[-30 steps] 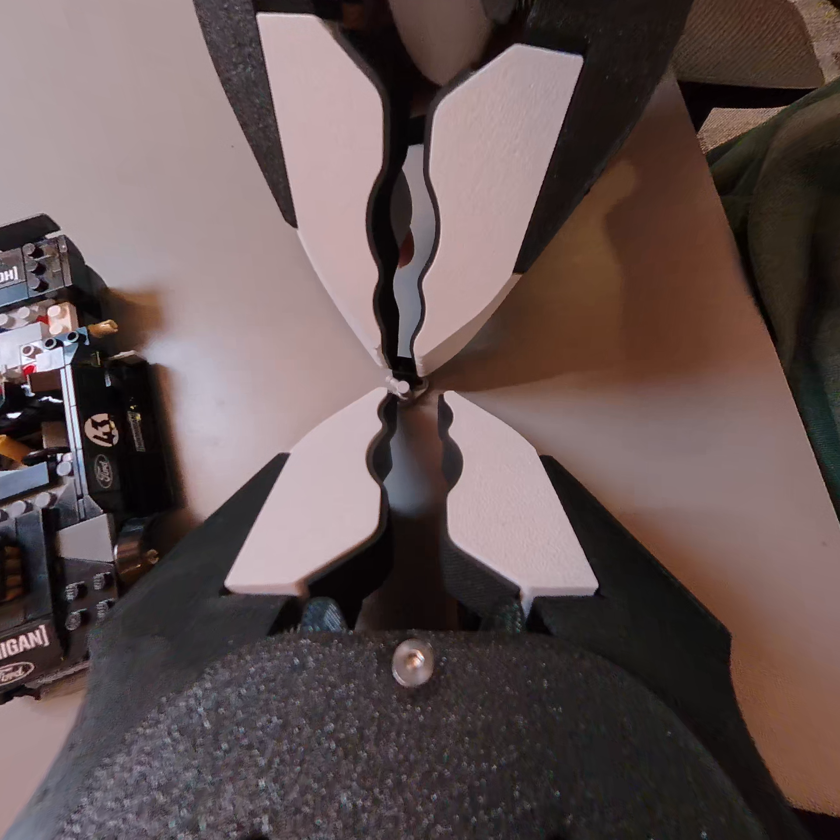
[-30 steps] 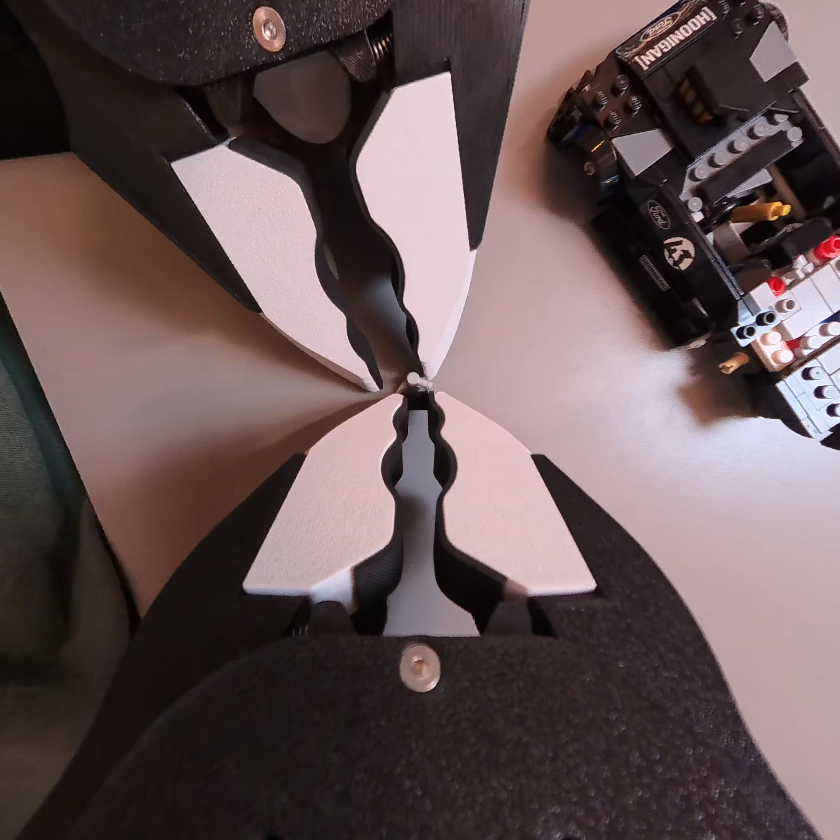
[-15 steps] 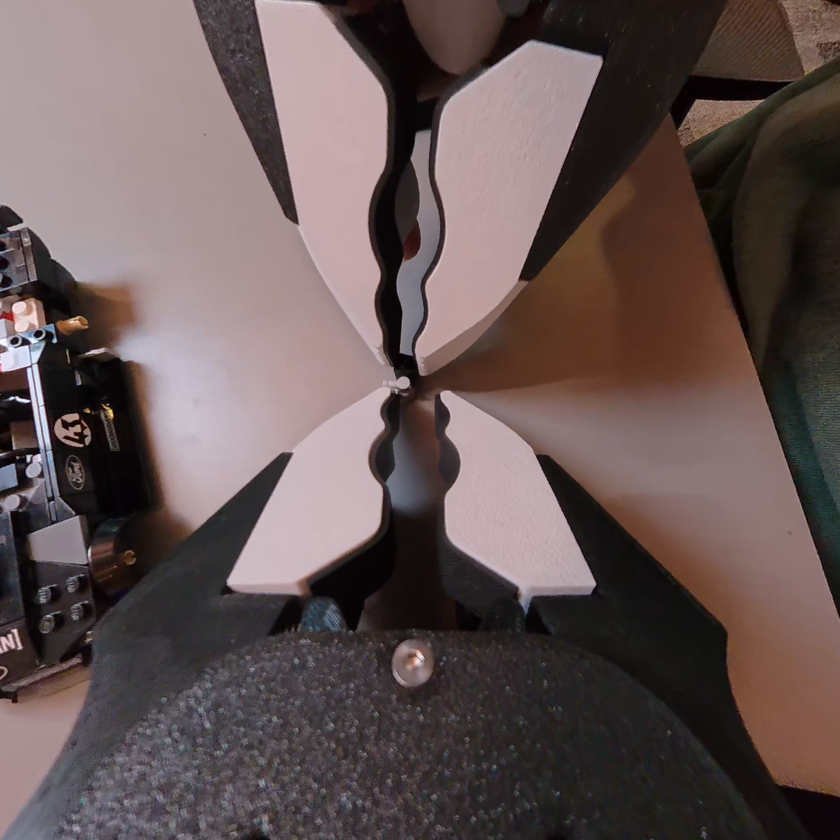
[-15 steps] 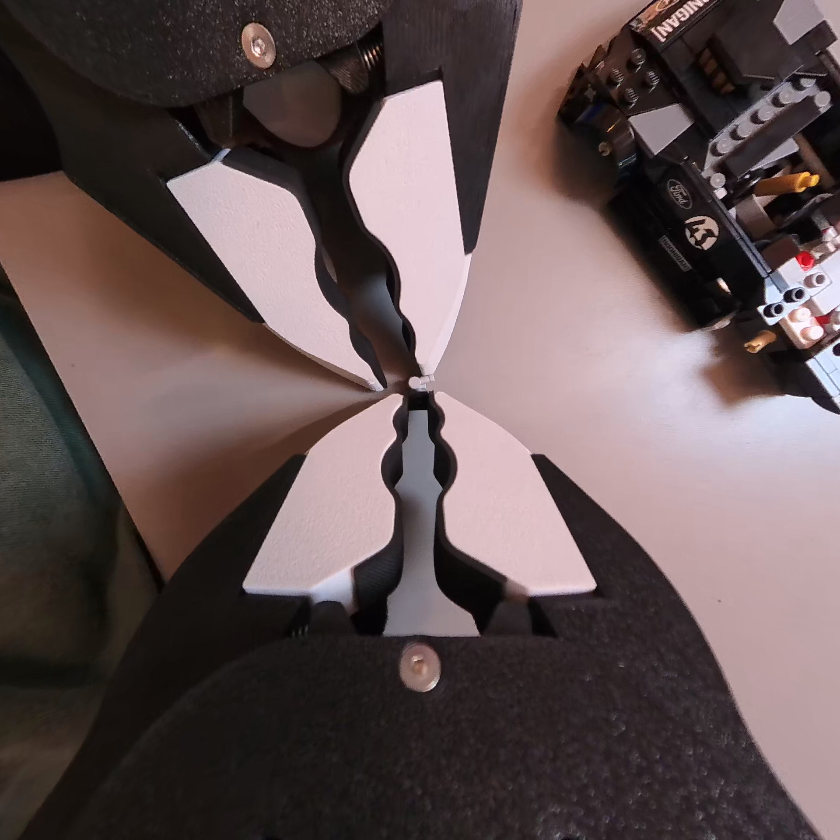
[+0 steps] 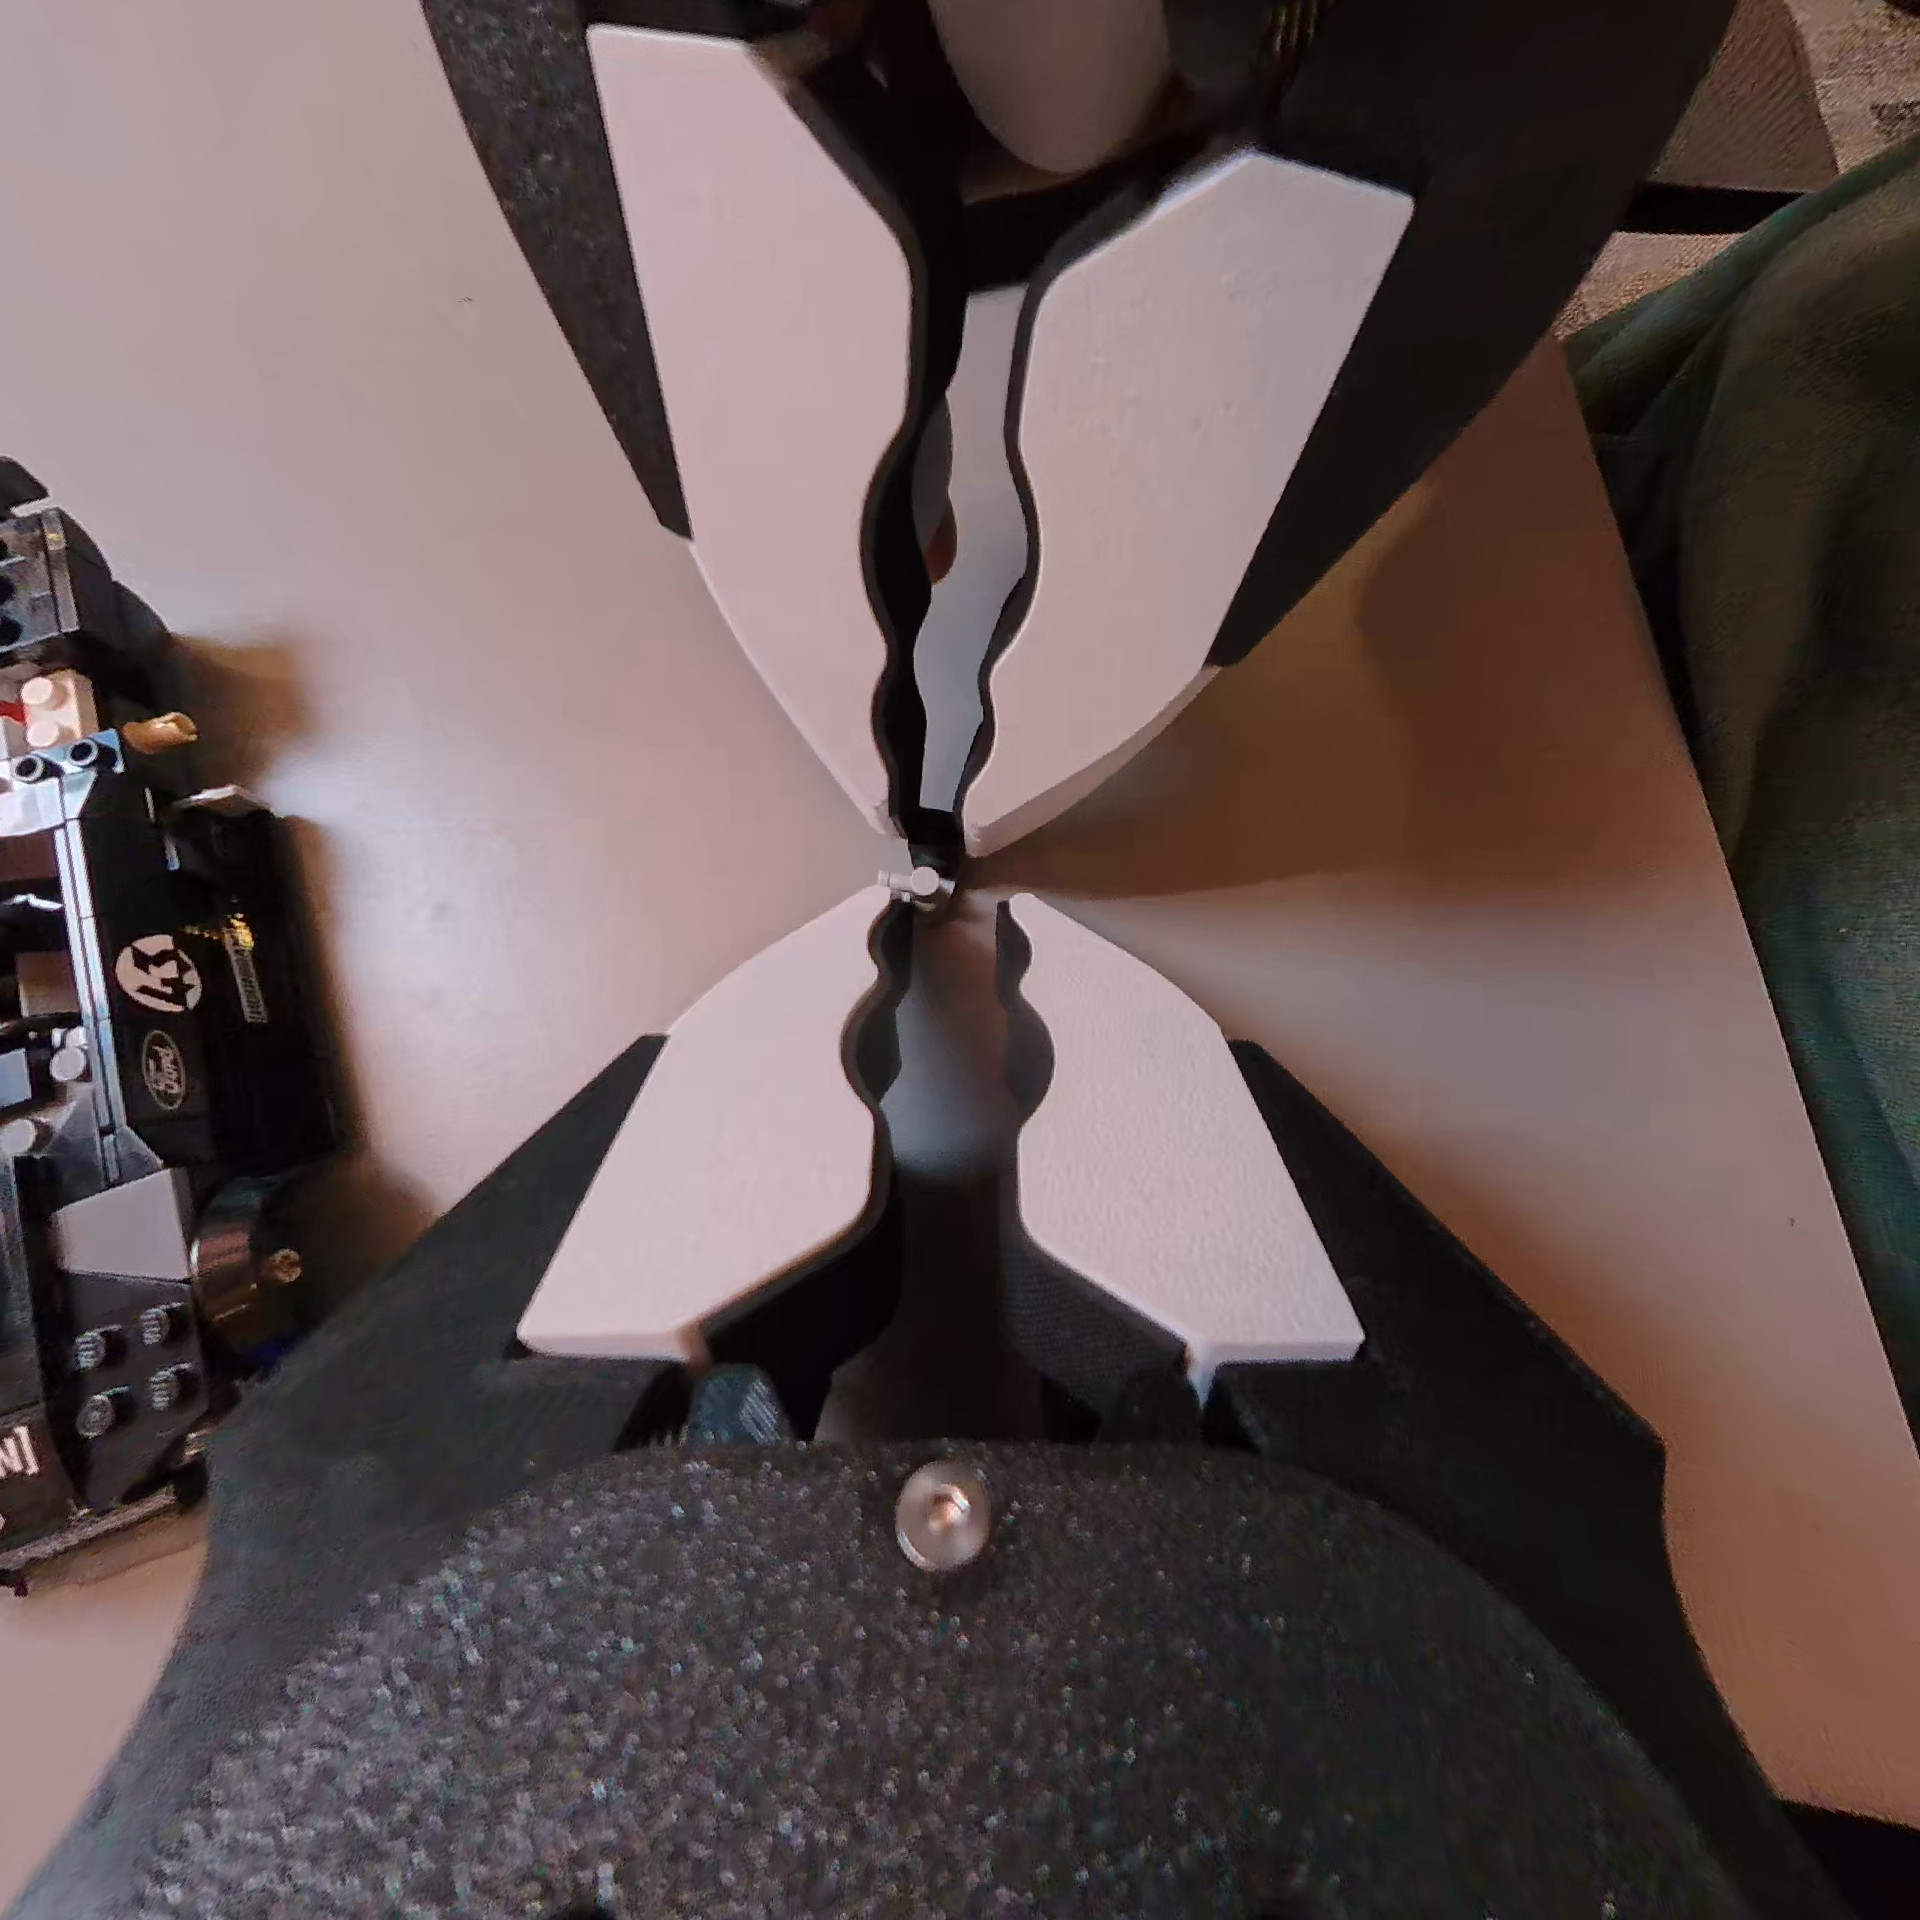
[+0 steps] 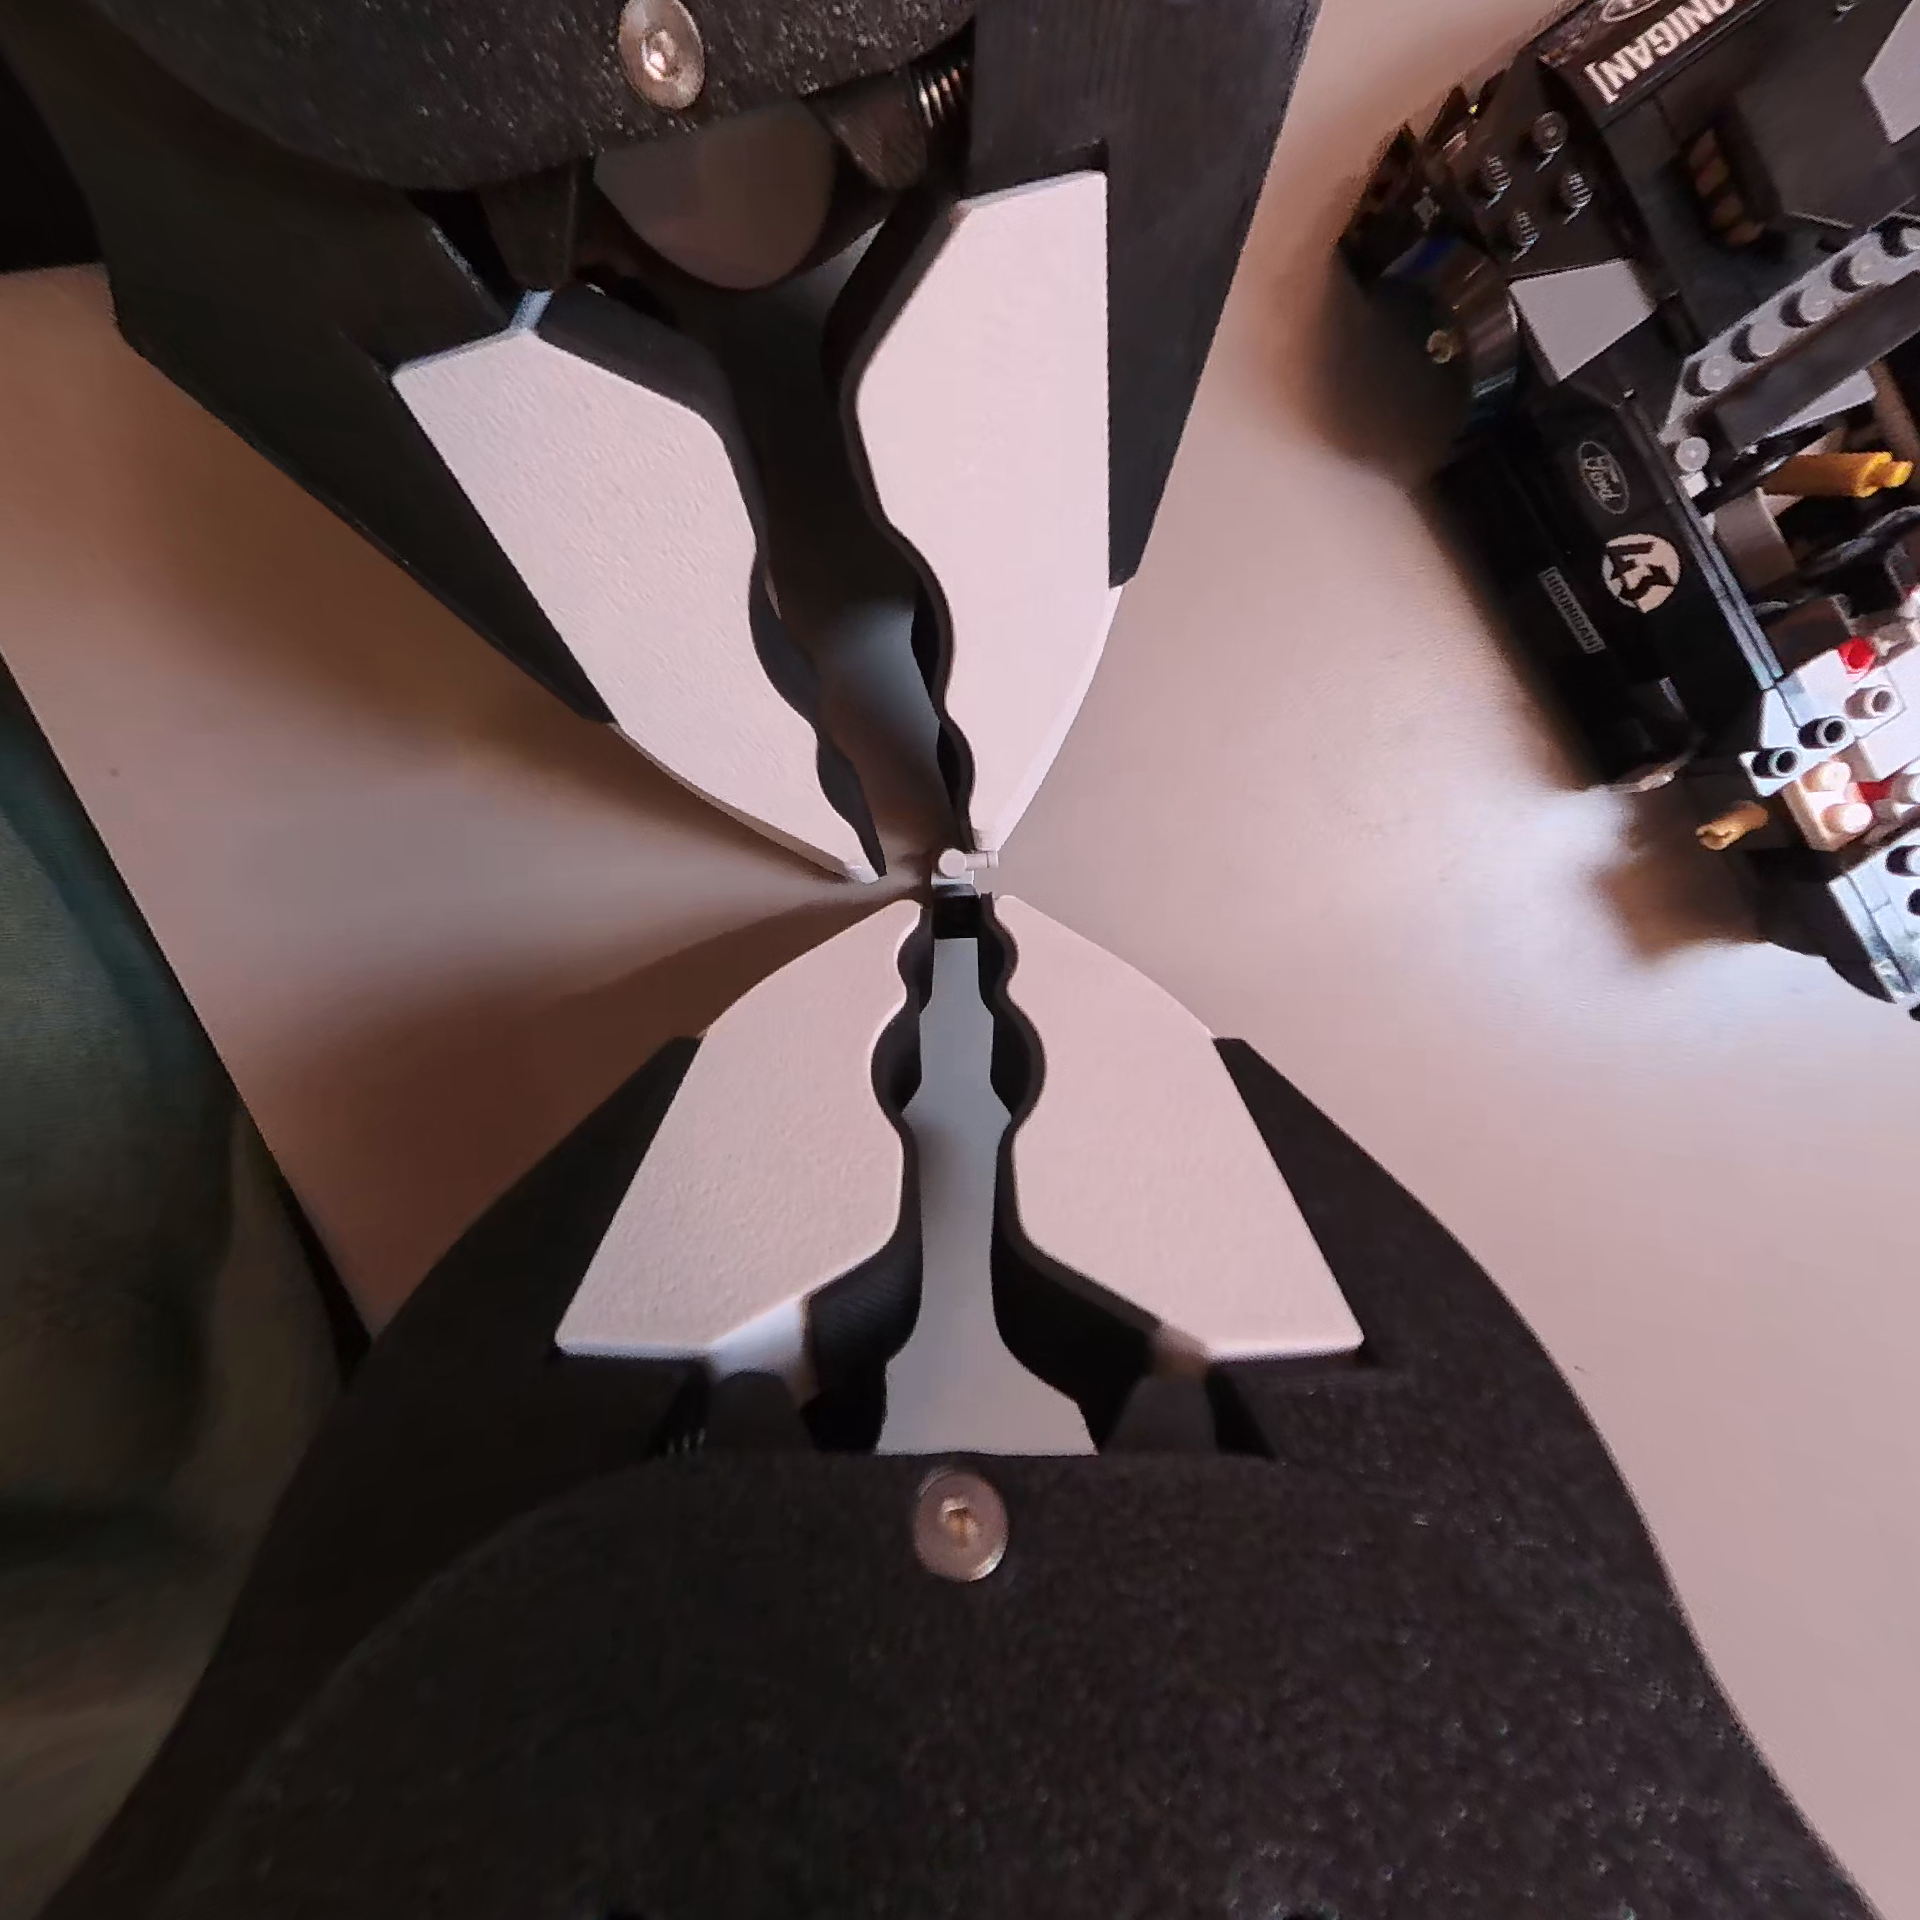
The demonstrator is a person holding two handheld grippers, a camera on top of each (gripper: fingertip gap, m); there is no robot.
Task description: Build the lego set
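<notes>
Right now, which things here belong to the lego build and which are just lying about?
Part of the job:
- small white piece
- black piece
- lego car
- left gripper
- right gripper

Lying about:
- green cloth

The tiny white piece (image 5: 916, 881) between the two sets of tips is too small to make out its shape, and a black bit (image 6: 955, 916) behind it sits half-buried between white fingers (image 6: 1091, 1164). The black car build (image 5: 114, 1049) runs off the left edge, its far end unseen. In the right wrist view that build (image 6: 1662, 520) is clipped at top and right.
</notes>
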